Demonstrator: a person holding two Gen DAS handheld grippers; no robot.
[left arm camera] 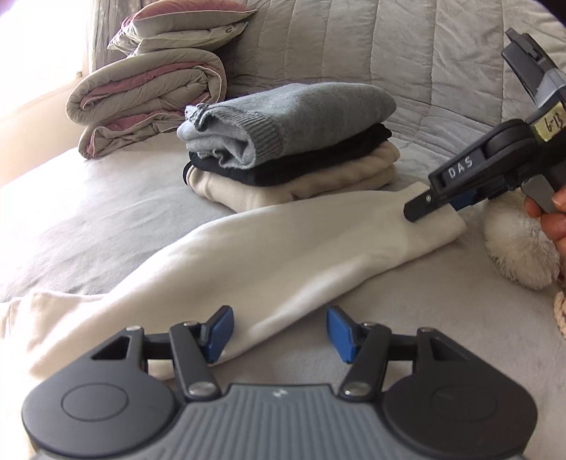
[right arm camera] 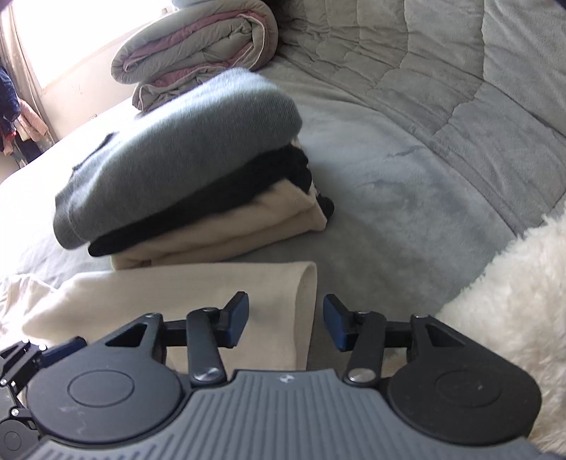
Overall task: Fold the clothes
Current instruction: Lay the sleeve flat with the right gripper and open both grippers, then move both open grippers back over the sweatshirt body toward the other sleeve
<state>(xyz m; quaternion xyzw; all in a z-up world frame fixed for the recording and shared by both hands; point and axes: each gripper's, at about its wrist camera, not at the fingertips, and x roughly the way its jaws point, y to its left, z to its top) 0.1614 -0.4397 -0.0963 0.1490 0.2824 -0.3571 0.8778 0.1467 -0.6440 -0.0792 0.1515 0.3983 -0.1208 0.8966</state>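
Blue pads (left arm camera: 222, 334) are seen on the left gripper (left arm camera: 279, 334), and its two fingers are spread wide apart. One pad sits just over the edge of a cream sleeve (left arm camera: 269, 262), and nothing is pinched between the fingers.

In the right wrist view, the right gripper (right arm camera: 286, 327) is spread wide too. The end of the cream sleeve (right arm camera: 269, 304) is seen between its fingers, with one pad over the cloth and the other pad over the grey blanket (right arm camera: 389, 198). The sleeve is not squeezed. From the left wrist view, the tip of the right gripper (left arm camera: 417, 208) is seen touching the far end of the sleeve, and a bit of a hand (left arm camera: 553, 219) is seen on its handle.

The sleeve is laid flat across the blanket, from the left gripper out to the right one. Just behind it, a pile of folded clothes (left arm camera: 293, 145) is stacked: a grey sweater on top, a black one in the middle, a cream one at the bottom. The pile is set right beside the sleeve.

A fluffy white thing (right arm camera: 502, 300) is seen near the right gripper, by the sleeve's end. Farther back, a folded quilt (left arm camera: 148, 95) in grey and pink is piled up, with a pillow (left arm camera: 187, 21) on top of it.
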